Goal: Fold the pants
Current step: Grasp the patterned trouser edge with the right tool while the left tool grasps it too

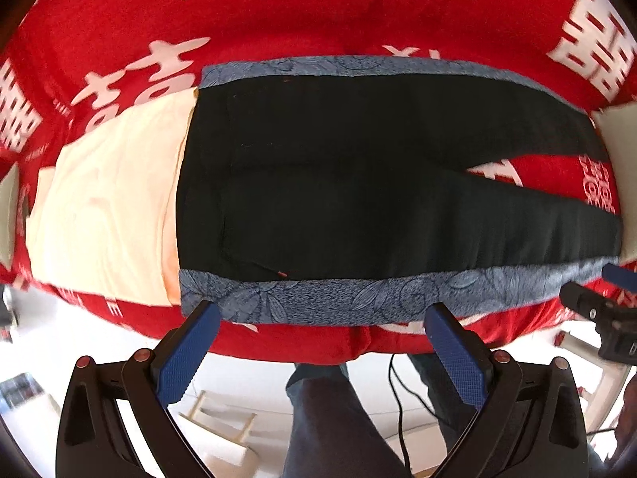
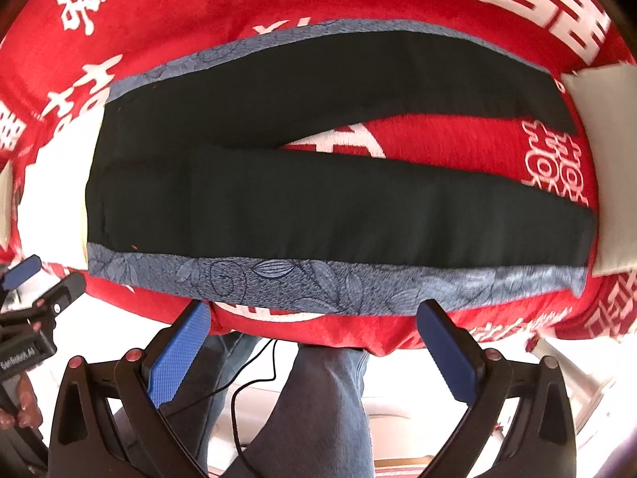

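- Dark pants [image 1: 358, 183] spread flat on red blanket [image 1: 278, 20], waistband toward the left, two legs running right and splitting apart, red cloth showing in the gap between them.
- Blue floral-patterned stripe [image 1: 338, 298] along near outer edge of pants; matching stripe along far edge.
- Left gripper [image 1: 322, 318] wide open, blue pads [image 1: 187, 354] spread well apart, nothing held; tips just short of near striped edge, contact not evident.
- Right gripper [image 2: 314, 314] likewise wide open, empty, tips near the striped edge of the near leg [image 2: 358, 215].
- Cream cloth [image 1: 107, 207] just beyond waistband, partly tucked under it; extent underneath hidden.
- White pad [image 2: 597, 151] at leg-cuff end, cut off by frame edge.
- Large white Chinese characters printed on blanket, "囍" pattern legible; smaller print near the edge too blurred to read.
- Label on the left gripper body in right wrist view reads roughly "GenRobot.AI" [image 2: 20, 354], partly cropped.
- Person's legs in jeans [image 2: 318, 406] and black cable [image 2: 247, 390] below the bed edge; floor overexposed, details lost.
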The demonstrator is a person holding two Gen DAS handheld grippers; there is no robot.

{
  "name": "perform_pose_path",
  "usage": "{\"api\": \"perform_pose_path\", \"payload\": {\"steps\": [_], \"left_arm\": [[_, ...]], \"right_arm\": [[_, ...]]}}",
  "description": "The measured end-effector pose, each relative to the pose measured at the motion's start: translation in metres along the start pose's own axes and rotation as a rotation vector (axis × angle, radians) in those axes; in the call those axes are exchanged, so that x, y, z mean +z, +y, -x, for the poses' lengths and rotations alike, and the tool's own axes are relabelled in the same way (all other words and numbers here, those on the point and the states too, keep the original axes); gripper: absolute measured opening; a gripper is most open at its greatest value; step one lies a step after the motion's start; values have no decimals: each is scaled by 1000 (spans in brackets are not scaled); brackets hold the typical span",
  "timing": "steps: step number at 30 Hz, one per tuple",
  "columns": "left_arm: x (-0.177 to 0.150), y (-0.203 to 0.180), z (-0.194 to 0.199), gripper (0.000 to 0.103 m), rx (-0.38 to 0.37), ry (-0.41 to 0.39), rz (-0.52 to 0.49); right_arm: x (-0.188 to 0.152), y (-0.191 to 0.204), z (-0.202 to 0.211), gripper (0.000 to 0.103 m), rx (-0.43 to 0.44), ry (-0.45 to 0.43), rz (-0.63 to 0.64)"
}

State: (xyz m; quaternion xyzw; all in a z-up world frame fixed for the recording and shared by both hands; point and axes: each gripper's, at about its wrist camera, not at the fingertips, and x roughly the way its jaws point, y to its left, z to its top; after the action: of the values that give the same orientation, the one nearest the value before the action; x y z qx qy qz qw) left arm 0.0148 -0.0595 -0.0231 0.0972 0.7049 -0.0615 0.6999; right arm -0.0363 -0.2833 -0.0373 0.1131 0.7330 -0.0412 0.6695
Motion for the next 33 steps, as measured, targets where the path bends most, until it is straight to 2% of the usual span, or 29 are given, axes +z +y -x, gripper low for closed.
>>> {"api": "perform_pose_path", "payload": {"steps": [3, 8, 10, 15, 19, 22, 25, 29, 31, 33], "left_arm": [[-2, -4, -3, 103, 9, 0, 62], [-12, 2, -8, 103, -40, -13, 178], [-16, 11, -13, 103, -52, -27, 211], [-26, 39, -42, 103, -105, -52, 256], [-38, 67, -79, 103, -130, -52, 289], [-53, 89, -102, 103, -169, -61, 326], [-69, 106, -119, 103, -238, -84, 363], [-85, 121, -143, 103, -334, -84, 416], [-91, 127, -154, 103, -384, -82, 447], [-93, 128, -160, 103, -402, -88, 453]], "right_arm": [[6, -9, -3, 103, 13, 2, 35], [7, -23, -12, 103, 73, -5, 32], [4, -28, -15, 103, 147, -13, -3], [-16, -29, -37, 103, 426, -30, -128], [-33, -9, -69, 103, 564, -25, -182], [-45, 12, -107, 103, 684, 11, -239], [-57, 27, -139, 103, 733, 28, -279], [-69, 40, -176, 97, 782, 35, -318], [-70, 43, -186, 89, 806, 22, -335], [-67, 45, -193, 81, 841, -12, -356]]}}
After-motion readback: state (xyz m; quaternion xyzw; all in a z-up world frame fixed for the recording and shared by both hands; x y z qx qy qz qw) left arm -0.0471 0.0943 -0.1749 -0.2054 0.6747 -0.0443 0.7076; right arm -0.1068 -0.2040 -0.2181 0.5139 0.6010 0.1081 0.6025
